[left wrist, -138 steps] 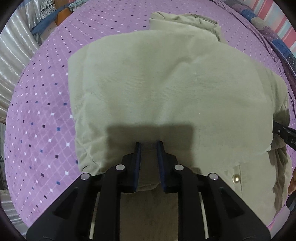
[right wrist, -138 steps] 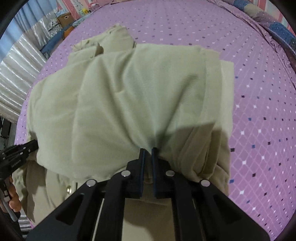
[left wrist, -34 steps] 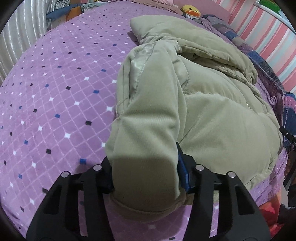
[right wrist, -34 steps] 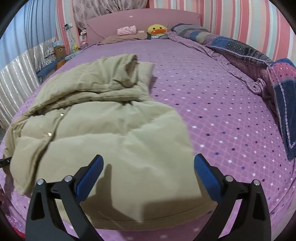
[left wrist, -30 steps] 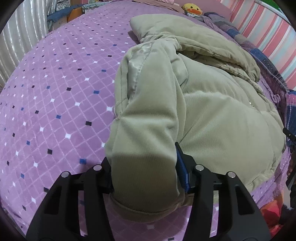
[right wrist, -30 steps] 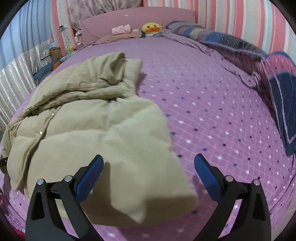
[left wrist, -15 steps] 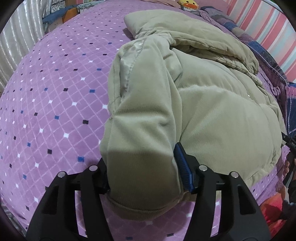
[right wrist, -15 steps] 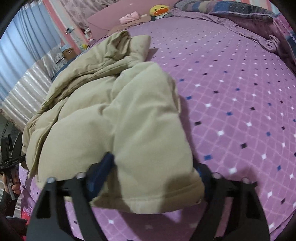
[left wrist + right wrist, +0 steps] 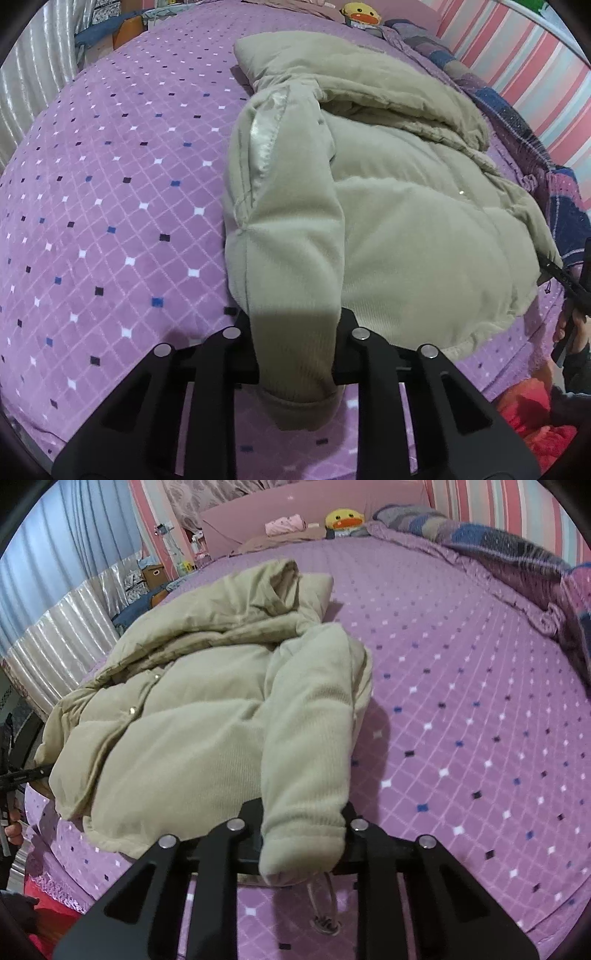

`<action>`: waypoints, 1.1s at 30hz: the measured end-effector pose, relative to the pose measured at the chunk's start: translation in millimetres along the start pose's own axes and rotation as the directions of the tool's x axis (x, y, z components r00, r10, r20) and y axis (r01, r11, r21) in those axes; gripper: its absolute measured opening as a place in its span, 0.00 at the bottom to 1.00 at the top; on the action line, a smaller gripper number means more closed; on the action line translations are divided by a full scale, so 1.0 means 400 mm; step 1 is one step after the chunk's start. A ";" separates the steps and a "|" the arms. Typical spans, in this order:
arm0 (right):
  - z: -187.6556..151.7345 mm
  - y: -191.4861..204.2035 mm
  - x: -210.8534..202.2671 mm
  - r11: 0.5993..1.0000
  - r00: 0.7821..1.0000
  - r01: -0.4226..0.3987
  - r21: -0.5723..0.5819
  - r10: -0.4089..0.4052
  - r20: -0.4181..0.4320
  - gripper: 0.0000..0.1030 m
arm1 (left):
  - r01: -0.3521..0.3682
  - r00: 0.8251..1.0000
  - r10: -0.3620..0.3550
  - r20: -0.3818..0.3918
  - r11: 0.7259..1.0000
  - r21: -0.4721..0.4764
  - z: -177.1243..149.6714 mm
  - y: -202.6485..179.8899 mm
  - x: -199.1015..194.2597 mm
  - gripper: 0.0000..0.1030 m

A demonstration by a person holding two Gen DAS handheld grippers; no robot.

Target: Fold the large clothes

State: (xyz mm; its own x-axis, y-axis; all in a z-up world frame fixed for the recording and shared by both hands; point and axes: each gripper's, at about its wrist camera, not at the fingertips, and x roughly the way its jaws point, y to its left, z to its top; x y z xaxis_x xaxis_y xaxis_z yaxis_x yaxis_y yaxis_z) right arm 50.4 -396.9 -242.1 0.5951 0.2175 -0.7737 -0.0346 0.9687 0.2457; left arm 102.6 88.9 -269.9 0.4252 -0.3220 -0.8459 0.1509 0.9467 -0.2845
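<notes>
A beige padded jacket (image 9: 424, 229) (image 9: 192, 731) lies front up on the purple diamond-patterned bedspread (image 9: 110, 221) (image 9: 480, 701), hood towards the headboard. Its left sleeve (image 9: 295, 240) runs down between the jaws of my left gripper (image 9: 295, 325). The jaws are closing and squeeze the sleeve just above the cuff, which hangs past them. The right sleeve (image 9: 314, 709) lies the same way in my right gripper (image 9: 303, 812), whose jaws are closing and pinch it near the cuff. The cloth hides the pads of both grippers.
A yellow plush duck (image 9: 343, 520) and a pink bundle (image 9: 286, 524) sit by the headboard. A dark patchwork blanket (image 9: 517, 554) lies along the bed's right side. A silver curtain (image 9: 55, 627) and a cardboard box (image 9: 153, 572) stand left of the bed. Red cloth (image 9: 535, 417) lies below the bed's edge.
The right gripper went from wide open over the jacket to narrowed on the right sleeve. The left gripper's jaws drew in on the left sleeve, which now looks squeezed.
</notes>
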 end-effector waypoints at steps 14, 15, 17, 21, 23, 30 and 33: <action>-0.013 -0.014 -0.006 0.998 1.000 0.015 -0.063 -0.017 -0.023 0.20 | -0.083 0.996 0.084 -0.013 0.993 0.085 -0.031 -0.015 -0.010 0.20; -0.013 -0.018 -0.011 0.997 1.000 0.017 -0.070 -0.019 -0.025 0.20 | -0.084 0.996 0.086 -0.015 0.992 0.092 -0.030 -0.015 -0.008 0.21; -0.014 -0.027 0.000 0.998 0.999 0.012 -0.066 -0.015 -0.040 0.21 | -0.077 0.997 0.079 -0.021 0.993 0.089 -0.025 -0.003 -0.004 0.22; -0.021 -0.027 0.020 0.998 0.999 0.026 -0.059 -0.029 -0.042 0.34 | -0.108 0.994 0.110 -0.019 0.991 0.080 -0.024 0.007 0.012 0.39; -0.025 -0.028 0.023 0.997 0.998 0.049 -0.054 -0.051 -0.033 0.43 | -0.151 0.988 0.152 -0.009 0.985 0.078 -0.027 0.004 0.019 0.52; -0.042 -0.033 0.016 0.997 0.997 0.068 -0.031 -0.069 -0.022 0.56 | -0.155 0.988 0.156 0.000 0.987 0.046 -0.033 0.007 0.014 0.57; -0.063 -0.044 0.023 0.998 0.998 0.054 0.017 -0.054 -0.017 0.61 | -0.178 0.984 0.178 0.008 0.983 0.048 -0.052 -0.005 0.013 0.64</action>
State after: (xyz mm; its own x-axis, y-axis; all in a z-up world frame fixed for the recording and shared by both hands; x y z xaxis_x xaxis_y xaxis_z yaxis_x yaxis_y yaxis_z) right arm 36.1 -408.7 -268.3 0.5826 0.1670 -0.7954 0.0110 0.9769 0.2132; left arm 86.1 85.5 -283.0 0.4522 -0.1487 -0.8795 0.1155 0.9875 -0.1076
